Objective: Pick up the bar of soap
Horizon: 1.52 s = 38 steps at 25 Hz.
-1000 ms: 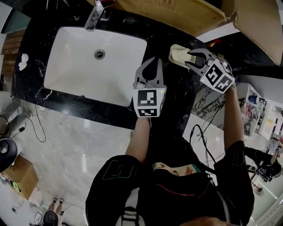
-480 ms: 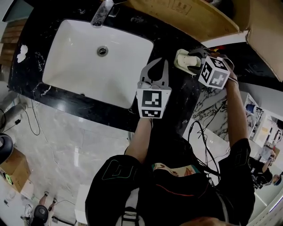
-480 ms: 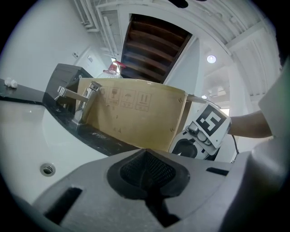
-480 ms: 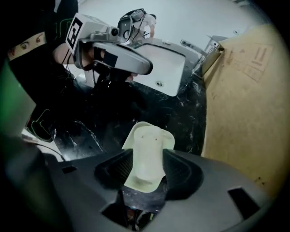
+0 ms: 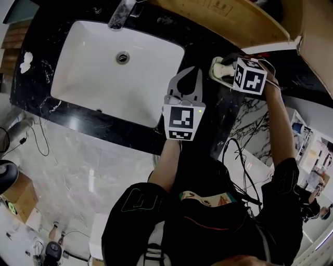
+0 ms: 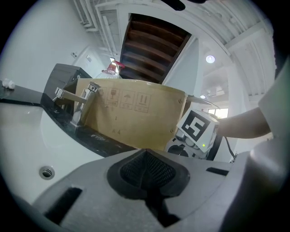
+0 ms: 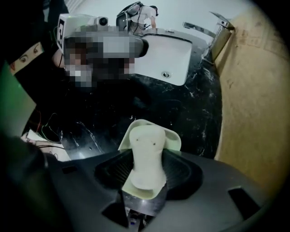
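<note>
A cream, peanut-shaped bar of soap (image 7: pixel 147 156) lies in a pale green dish (image 7: pixel 171 138) on the black counter. My right gripper (image 7: pixel 146 176) is lowered over the dish with its jaws spread wide. The soap lies lengthwise between the pads, and I see no pad pressing on it. In the head view the right gripper (image 5: pixel 227 66) covers most of the dish (image 5: pixel 215 68) at the upper right, so the soap is hidden there. My left gripper (image 5: pixel 192 71) hangs above the counter by the sink's right edge, shut and empty; its jaws (image 6: pixel 145 154) meet in its own view.
A white sink (image 5: pixel 93 72) with a chrome tap (image 5: pixel 122 13) fills the left of the black marble counter (image 5: pixel 208 119). A large cardboard box (image 5: pixel 234 21) stands right behind the dish. Cables (image 5: pixel 237 156) hang past the counter's right end.
My right gripper has come down over the soap dish with its jaws spread wider, and its marker cube has turned. The left gripper has drifted slightly to the right.
</note>
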Each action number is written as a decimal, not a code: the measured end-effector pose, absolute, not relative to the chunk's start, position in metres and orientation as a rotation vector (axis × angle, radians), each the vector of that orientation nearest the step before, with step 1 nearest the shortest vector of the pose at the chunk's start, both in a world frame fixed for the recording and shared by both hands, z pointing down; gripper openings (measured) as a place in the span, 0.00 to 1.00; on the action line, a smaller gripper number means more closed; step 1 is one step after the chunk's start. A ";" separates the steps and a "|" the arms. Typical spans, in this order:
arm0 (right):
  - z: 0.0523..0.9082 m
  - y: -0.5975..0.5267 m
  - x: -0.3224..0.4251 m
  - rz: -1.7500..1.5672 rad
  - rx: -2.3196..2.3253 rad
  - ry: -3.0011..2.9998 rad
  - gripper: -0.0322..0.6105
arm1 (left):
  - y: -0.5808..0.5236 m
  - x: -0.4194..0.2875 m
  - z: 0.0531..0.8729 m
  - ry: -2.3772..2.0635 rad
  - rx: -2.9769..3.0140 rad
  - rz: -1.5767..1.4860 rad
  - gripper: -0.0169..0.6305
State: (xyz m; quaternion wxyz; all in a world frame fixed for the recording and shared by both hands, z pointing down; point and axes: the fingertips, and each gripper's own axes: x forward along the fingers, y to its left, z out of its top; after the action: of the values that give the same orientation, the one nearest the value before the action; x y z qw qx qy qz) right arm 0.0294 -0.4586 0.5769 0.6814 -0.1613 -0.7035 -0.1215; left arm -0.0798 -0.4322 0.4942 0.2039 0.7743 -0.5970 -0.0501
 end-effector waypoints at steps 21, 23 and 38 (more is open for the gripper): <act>0.564 -0.441 0.029 -0.231 -0.188 -1.676 0.35 | -0.420 -0.072 0.477 -1.642 2.223 -0.118 0.04; 0.562 -0.439 0.031 -0.227 -0.165 -1.694 0.34 | -0.417 -0.069 0.475 -1.636 2.231 -0.115 0.04; 0.530 -0.439 0.044 -0.128 0.190 -1.950 0.32 | -0.402 -0.063 0.467 -1.618 2.276 -0.080 0.04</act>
State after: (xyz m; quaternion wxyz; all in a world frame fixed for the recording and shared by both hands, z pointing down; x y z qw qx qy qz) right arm 0.0438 -0.4391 0.5301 0.5557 0.0803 -0.8257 -0.0543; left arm -0.0631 -0.4016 0.4669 0.1733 0.8023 -0.5705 -0.0282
